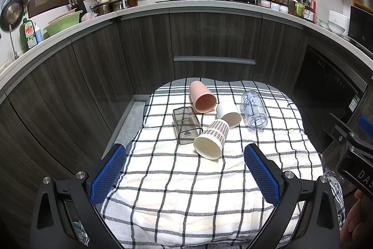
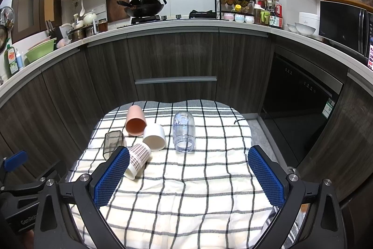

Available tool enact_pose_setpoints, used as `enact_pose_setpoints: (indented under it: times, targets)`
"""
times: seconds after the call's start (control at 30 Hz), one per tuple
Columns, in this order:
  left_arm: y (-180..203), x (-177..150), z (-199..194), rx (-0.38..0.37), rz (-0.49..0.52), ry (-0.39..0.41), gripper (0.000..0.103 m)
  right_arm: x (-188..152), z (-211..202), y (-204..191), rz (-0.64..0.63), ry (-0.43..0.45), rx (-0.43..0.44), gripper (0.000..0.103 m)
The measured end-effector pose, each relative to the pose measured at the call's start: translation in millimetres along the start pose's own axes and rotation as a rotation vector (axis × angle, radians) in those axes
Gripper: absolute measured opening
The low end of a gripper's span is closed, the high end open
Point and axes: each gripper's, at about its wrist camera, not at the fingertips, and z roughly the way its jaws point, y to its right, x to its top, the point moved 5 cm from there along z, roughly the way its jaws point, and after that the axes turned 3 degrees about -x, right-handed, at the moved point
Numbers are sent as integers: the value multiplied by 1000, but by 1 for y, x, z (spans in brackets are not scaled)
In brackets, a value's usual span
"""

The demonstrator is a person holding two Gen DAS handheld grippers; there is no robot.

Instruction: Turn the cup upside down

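Note:
Several cups lie on their sides on a checked cloth [image 1: 186, 190]: a pink cup [image 1: 202, 97], a plain white cup [image 1: 229, 113], a white cup with a dotted pattern [image 1: 211, 139], a smoky square cup [image 1: 186, 125] and a clear cup with blue print [image 1: 253, 110]. They also show in the right wrist view: pink cup [image 2: 136, 120], white cup [image 2: 154, 136], patterned cup [image 2: 138, 159], smoky cup [image 2: 113, 142], clear cup [image 2: 184, 131]. My left gripper [image 1: 185, 155] is open and empty, short of the patterned cup. My right gripper [image 2: 190, 159] is open and empty, short of the clear cup.
The cloth covers a small table in front of dark kitchen cabinets [image 1: 209, 39]. A dishwasher [image 2: 300, 95] stands at the right. The right gripper's body [image 1: 352, 146] shows at the right edge of the left wrist view; the left gripper's body [image 2: 18, 181] shows at the left edge of the right wrist view.

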Motion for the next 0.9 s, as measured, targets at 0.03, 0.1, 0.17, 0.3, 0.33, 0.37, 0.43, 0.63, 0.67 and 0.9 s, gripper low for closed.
enact_pose_setpoints:
  times: [0.03, 0.1, 0.17, 0.3, 0.33, 0.37, 0.43, 0.63, 0.67, 0.9]
  targets:
    - [0, 0, 0, -1, 0, 0, 103, 0, 0, 0, 0, 0, 0, 102]
    - [0, 0, 0, 0, 0, 0, 103, -1, 0, 0, 0, 0, 0, 102]
    - [0, 0, 0, 0, -1, -2, 103, -1, 1, 0, 0, -1, 0, 102]
    - [-1, -3, 3, 1, -5, -6, 103, -1, 1, 2, 0, -2, 1, 102]
    - [-2, -3, 3, 1, -6, -7, 103, -2, 1, 2, -1, -2, 1, 102]
    - [-3, -3, 3, 1, -7, -7, 103, -9, 6, 1, 0, -4, 0, 102]
    - [-4, -4, 5, 4, -9, -7, 103, -12, 7, 1, -3, -4, 1, 102]
    - [-9, -5, 9, 8, -28, -13, 103, -16, 12, -4, -18, -12, 9, 102]
    - [-10, -5, 10, 9, -33, -14, 103, -12, 14, -7, -23, -14, 11, 102]
    - [-21, -4, 20, 35, -63, -20, 103, -5, 25, -18, -52, -43, 35, 102]
